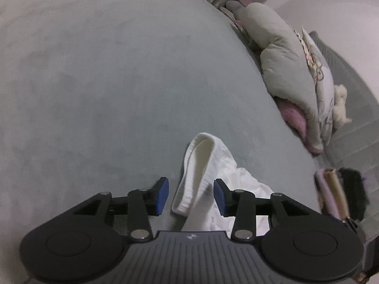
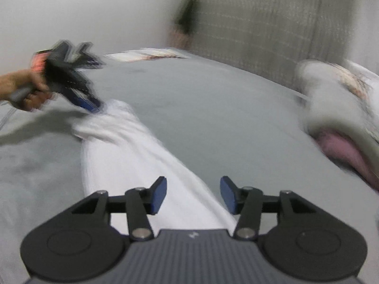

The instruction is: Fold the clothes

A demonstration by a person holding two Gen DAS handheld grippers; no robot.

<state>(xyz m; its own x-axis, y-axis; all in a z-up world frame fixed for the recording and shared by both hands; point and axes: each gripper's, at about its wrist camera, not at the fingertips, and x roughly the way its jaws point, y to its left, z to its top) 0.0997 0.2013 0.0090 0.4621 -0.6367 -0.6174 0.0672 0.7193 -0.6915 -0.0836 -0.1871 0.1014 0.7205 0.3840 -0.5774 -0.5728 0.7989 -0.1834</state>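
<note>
A white garment point(image 1: 201, 165) lies on a grey bed sheet point(image 1: 94, 82), its thick ribbed band folded over on itself. My left gripper point(image 1: 191, 197) stands open just above that band, the blue pads point(image 1: 163, 195) apart from the cloth on both sides. In the blurred right wrist view the same white garment point(image 2: 132, 146) stretches long across the bed. My right gripper point(image 2: 193, 195) is open over its near end, nothing pressed between the pads. The left gripper point(image 2: 88, 104), held in a hand point(image 2: 26, 90), hovers at the garment's far end.
A grey quilt point(image 1: 279, 54) with a pink pillow point(image 1: 292, 116) is heaped along the bed's right side. Rolled cloths point(image 1: 331, 189) and a dark item lie at the right edge. A patterned curtain point(image 2: 260, 23) hangs behind the bed.
</note>
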